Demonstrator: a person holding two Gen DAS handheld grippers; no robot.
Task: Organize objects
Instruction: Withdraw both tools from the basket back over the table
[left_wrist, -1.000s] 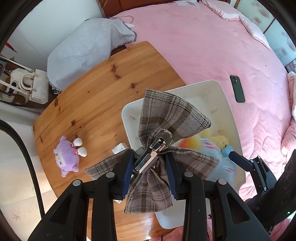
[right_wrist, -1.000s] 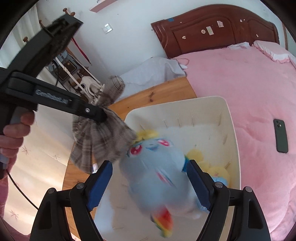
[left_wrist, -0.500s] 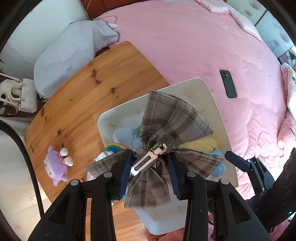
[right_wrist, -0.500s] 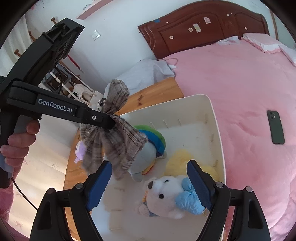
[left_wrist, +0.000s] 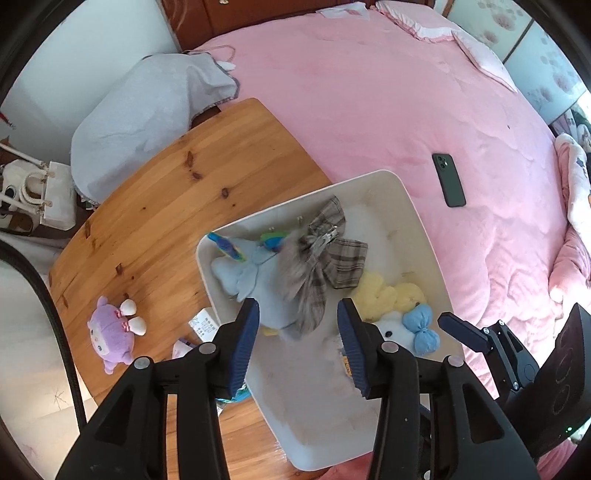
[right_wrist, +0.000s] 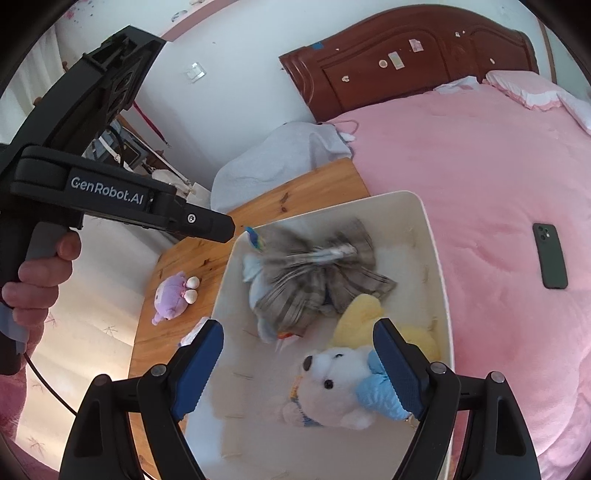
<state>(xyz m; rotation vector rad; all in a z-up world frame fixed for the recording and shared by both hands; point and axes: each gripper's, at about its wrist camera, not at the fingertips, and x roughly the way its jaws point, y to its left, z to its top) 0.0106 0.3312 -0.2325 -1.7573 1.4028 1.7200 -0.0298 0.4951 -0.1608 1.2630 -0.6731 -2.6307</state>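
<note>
A brown plaid bow (left_wrist: 321, 254), blurred, lies loose on the toys in the white bin (left_wrist: 417, 221). It rests partly over a blue pony plush (left_wrist: 243, 273), beside a yellow plush (left_wrist: 388, 291) and a white bear with a blue bow (left_wrist: 391, 328). My left gripper (left_wrist: 297, 314) hangs above the bin. Its jaws are opening and nothing is between them. My right gripper (right_wrist: 299, 354) stands open over the bear (right_wrist: 332, 387) and holds nothing. The plaid bow (right_wrist: 317, 273) sits beyond its fingertips. A purple plush (left_wrist: 114, 332) lies on the wooden table (left_wrist: 184, 184), left of the bin.
A dark phone (left_wrist: 448, 179) lies on the pink bed to the right of the bin. A grey cloth (left_wrist: 147, 118) is draped at the table's far end. Small packets (left_wrist: 205, 325) lie by the bin's left wall. A white bag (left_wrist: 48, 195) stands beyond the table's left edge.
The left jaws have widened and let go of the plaid bow, which has dropped into the bin. The blue pony fell from between the right jaws into the bin earlier.
</note>
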